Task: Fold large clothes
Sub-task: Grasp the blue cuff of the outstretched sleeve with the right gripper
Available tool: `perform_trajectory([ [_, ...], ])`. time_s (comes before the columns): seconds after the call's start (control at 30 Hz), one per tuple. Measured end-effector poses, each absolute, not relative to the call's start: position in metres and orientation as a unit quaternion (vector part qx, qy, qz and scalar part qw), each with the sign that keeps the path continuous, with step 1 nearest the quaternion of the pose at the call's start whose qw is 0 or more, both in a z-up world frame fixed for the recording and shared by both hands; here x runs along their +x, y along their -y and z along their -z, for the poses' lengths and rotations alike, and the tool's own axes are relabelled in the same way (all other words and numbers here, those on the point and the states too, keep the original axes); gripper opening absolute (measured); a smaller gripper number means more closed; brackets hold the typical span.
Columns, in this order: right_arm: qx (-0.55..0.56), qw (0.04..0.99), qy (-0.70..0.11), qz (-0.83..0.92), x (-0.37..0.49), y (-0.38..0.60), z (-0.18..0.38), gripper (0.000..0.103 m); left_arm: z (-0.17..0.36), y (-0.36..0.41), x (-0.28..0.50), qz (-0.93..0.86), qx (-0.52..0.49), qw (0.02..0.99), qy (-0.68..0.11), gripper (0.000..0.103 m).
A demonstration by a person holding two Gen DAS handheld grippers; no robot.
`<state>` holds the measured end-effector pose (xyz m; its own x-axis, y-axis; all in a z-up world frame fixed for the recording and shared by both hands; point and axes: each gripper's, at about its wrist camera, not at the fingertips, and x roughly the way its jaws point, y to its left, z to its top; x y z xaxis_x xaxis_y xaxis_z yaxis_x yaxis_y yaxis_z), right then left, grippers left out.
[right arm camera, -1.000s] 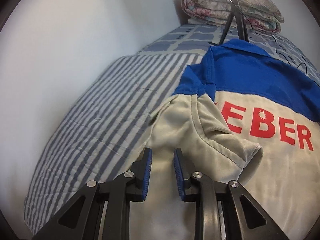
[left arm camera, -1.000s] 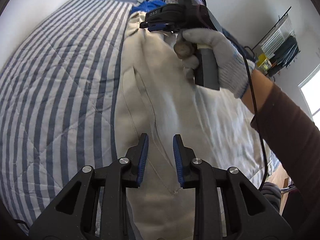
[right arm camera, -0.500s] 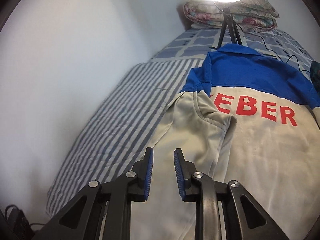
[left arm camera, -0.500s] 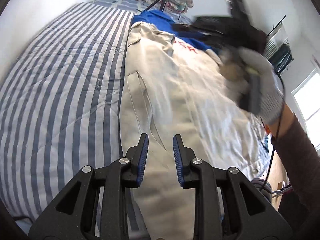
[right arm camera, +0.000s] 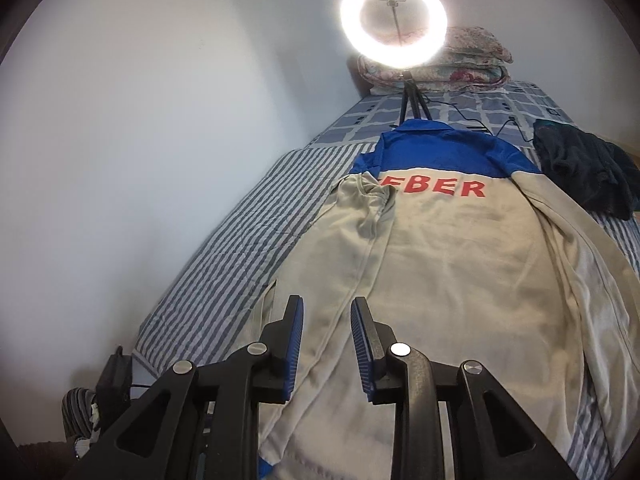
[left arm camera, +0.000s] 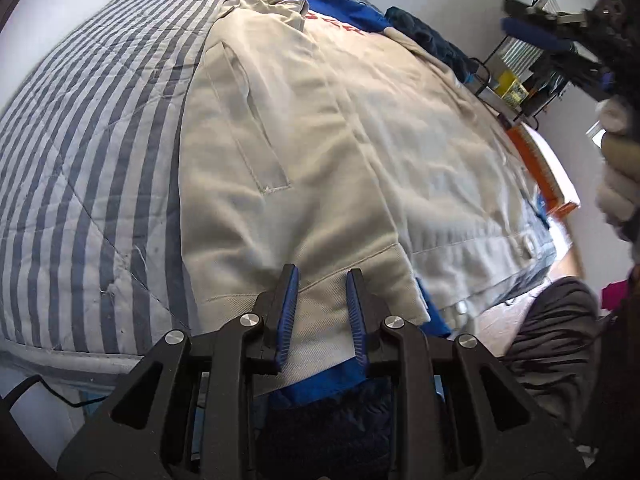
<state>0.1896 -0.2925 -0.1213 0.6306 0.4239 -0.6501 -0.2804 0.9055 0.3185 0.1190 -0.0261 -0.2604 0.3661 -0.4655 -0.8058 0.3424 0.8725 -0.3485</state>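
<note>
Over the bed (left arm camera: 80,168), with left tool (left arm camera: 320,304) and right tool (right arm camera: 326,332) gaping empty, grip jacket (right arm camera: 460,280) hem corners squarely before folding.

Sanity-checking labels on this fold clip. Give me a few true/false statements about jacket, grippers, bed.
1. The jacket lies back-up on the striped bed cover, red lettering showing. True.
2. The left gripper is clamped on the hem. False: its jaws stand open with beige cloth showing between them, nothing pinched.
3. The right gripper is open and holds nothing. True.
4. The ring light is off. False: it glows brightly, on a tripod at the head of the bed.
5. A dark garment lies on the bed beside the jacket's shoulder. True.
</note>
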Motion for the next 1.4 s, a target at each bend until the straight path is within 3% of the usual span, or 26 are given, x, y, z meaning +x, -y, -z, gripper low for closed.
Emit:
perform_trajectory([
  [0.13, 0.101, 0.903, -0.379, -0.176, 0.166, 0.316, 0.121, 0.026, 0.261, 0.044, 0.107, 0.239, 0.011, 0.844, -0.479, 0.024],
  [0.23, 0.106, 0.905, -0.380, -0.156, 0.148, 0.337, 0.123, 0.026, 0.253, 0.043, 0.107, 0.237, -0.004, 0.842, -0.485, 0.024],
  [0.37, 0.117, 0.910, -0.378, -0.119, 0.125, 0.373, 0.126, 0.034, 0.224, 0.046, 0.106, 0.253, -0.037, 0.848, -0.464, 0.024],
  [0.47, 0.125, 0.914, -0.376, -0.090, 0.110, 0.403, 0.126, 0.046, 0.198, 0.056, 0.102, 0.270, -0.035, 0.859, -0.434, 0.050],
  [0.67, 0.127, 0.920, -0.369, -0.026, 0.079, 0.457, 0.128, 0.065, 0.161, 0.087, 0.108, 0.307, -0.053, 0.855, -0.415, 0.051],
  [1.03, 0.210, 0.894, -0.384, 0.097, 0.046, 0.578, 0.163, 0.065, 0.121, 0.144, 0.137, 0.344, -0.050, 0.848, -0.401, 0.058],
  [1.4, 0.385, 0.823, -0.383, 0.164, 0.022, 0.683, 0.234, 0.065, 0.165, 0.147, 0.158, 0.324, -0.062, 0.836, -0.439, 0.058],
])
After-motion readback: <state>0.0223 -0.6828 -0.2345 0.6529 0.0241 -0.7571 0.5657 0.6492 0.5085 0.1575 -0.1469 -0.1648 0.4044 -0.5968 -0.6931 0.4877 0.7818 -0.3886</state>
